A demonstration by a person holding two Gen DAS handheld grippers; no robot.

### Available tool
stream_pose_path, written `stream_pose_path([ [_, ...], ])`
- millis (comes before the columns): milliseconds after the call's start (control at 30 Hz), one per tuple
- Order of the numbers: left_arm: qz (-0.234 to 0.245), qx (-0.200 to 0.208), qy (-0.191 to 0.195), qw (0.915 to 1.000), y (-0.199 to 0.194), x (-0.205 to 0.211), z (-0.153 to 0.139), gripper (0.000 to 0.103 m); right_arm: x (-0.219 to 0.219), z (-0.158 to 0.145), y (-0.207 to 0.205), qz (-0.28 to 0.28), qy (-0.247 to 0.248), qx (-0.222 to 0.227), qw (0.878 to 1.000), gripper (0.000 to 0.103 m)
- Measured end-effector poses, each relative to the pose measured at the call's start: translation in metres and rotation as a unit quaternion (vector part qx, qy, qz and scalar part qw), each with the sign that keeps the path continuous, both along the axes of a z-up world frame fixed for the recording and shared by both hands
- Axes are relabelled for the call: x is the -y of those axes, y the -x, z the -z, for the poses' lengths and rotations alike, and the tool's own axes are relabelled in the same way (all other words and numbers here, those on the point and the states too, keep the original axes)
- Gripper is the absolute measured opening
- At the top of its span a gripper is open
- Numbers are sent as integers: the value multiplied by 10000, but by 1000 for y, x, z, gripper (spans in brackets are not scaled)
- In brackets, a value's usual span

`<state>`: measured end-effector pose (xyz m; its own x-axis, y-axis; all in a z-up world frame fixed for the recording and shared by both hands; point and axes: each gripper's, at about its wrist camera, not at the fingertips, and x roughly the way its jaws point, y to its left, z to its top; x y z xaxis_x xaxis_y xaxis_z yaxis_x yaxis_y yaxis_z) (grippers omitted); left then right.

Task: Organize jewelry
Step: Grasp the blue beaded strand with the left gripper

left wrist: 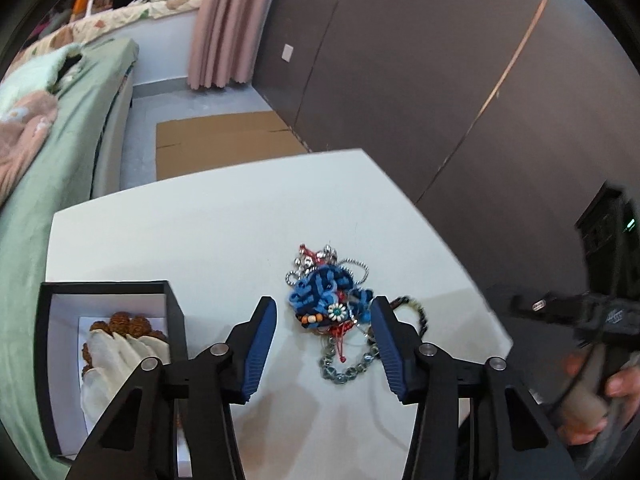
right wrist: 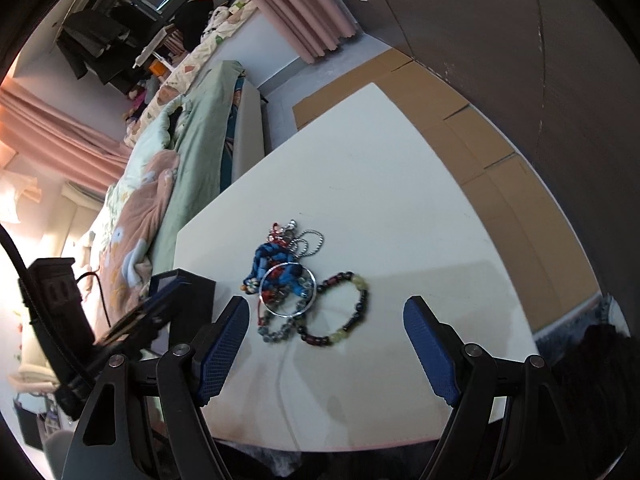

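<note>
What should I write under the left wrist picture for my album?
Open left gripper above a tangled jewelry pile on the white table, black box alongside.

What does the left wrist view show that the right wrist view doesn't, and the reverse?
Only the left wrist view looks inside the black box, at brown beads and pale cloth.

Only the right wrist view fully shows the silver ring and the dark-and-yellow bead bracelet.

Both show the white table and the blue knotted piece.
</note>
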<state>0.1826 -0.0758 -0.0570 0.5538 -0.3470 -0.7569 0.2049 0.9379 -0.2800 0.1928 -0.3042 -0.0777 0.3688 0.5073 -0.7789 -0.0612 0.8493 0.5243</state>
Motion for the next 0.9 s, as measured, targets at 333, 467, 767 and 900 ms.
stream_pose_path([
  [333,112,-157,-1258,9919,-6,24,27,50,20,0,4,26,-141,-35,9999,81],
  [467,91,-277,-1412,9896,-13,28,37,50,21,1,4,8,-141,-40,9999,81],
  [767,154,-40,-1766,9841,-28,34,44,51,15,10,-1,-97,-66,-203,9997,81],
  [900,284,126,-1808,9830,-27,39,42,51,12,13,-1,-105,-30,-242,9996,81],
])
